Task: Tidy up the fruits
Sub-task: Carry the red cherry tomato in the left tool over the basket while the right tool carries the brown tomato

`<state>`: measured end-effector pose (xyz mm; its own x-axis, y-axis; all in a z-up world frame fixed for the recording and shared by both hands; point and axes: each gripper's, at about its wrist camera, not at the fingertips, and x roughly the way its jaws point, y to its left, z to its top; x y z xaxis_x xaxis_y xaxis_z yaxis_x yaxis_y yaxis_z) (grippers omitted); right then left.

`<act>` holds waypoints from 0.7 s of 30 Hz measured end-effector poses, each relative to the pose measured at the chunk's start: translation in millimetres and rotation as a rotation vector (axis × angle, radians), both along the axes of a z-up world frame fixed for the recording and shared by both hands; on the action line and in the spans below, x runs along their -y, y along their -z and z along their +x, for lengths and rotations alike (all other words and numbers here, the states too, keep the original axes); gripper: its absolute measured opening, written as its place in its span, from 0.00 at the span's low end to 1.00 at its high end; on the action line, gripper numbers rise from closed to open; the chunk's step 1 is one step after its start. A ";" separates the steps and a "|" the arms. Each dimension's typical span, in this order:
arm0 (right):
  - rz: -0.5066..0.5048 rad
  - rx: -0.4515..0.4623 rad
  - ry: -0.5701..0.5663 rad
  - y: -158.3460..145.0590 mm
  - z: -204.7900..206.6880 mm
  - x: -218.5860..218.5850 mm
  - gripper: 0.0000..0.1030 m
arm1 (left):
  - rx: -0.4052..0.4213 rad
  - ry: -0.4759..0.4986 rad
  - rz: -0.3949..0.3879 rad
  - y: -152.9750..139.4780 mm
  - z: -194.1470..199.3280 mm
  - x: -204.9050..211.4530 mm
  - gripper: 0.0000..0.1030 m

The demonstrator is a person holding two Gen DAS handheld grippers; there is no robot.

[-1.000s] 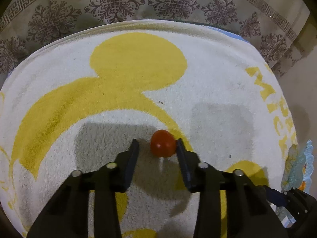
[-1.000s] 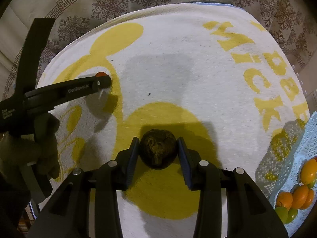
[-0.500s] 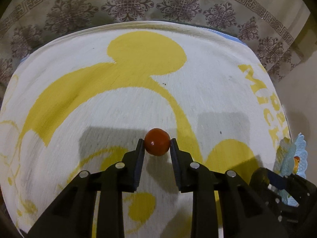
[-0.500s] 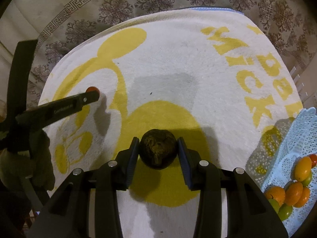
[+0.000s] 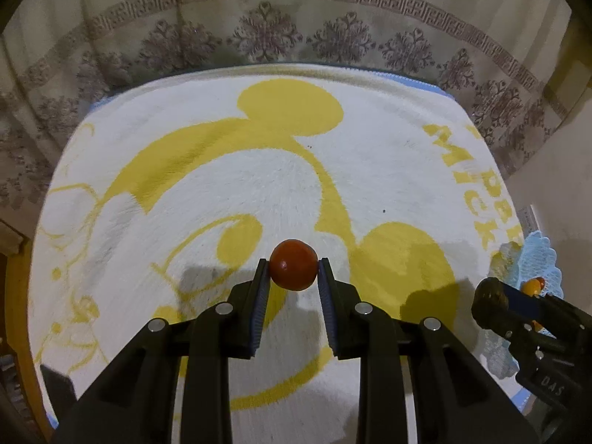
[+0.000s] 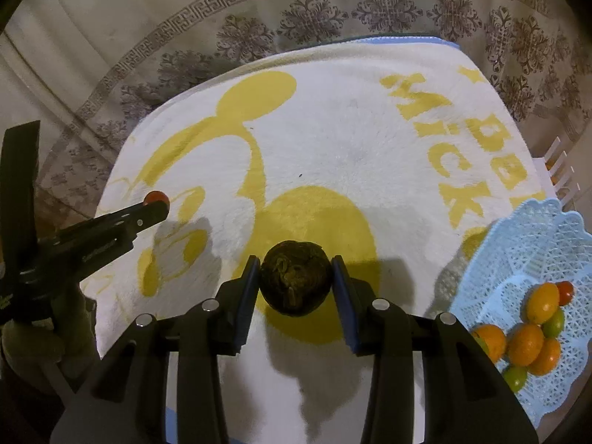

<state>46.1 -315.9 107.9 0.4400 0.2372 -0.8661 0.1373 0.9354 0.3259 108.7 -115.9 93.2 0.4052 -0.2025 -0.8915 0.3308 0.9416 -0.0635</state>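
Note:
My left gripper (image 5: 293, 270) is shut on a small red tomato (image 5: 293, 264) and holds it above the white and yellow towel (image 5: 229, 170). The tomato also shows in the right wrist view (image 6: 156, 197), at the tip of the left gripper. My right gripper (image 6: 295, 277) is shut on a dark brown round fruit (image 6: 295, 277) above the towel; that fruit also shows in the left wrist view (image 5: 489, 296). A light blue lattice basket (image 6: 518, 248) at the right holds several orange, green and red fruits (image 6: 525, 336).
The towel (image 6: 351, 140) covers the table. A patterned curtain (image 5: 281, 33) hangs behind it. A white slatted crate (image 6: 558, 166) stands beyond the basket at the right edge. A gloved hand (image 6: 33, 336) holds the left gripper.
My left gripper closed on the red tomato and lifted it off the towel. My right gripper rose with the dark fruit, and the basket came further into view.

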 end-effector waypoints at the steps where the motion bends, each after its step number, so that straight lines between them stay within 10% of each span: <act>1: 0.000 0.005 -0.005 -3.4 -4.0 1.1 0.39 | 0.007 -0.004 -0.001 -4.2 -5.0 -0.1 0.26; 21: 0.033 0.104 -0.018 -53.2 -65.4 51.4 0.39 | 0.137 0.012 -0.015 -74.1 -83.0 46.0 0.26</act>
<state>-19.3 -367.3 161.1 0.5226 0.2736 -0.8075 0.0843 0.9259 0.3682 25.7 -162.0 167.3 0.5202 -0.2213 -0.8249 0.3490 0.9366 -0.0312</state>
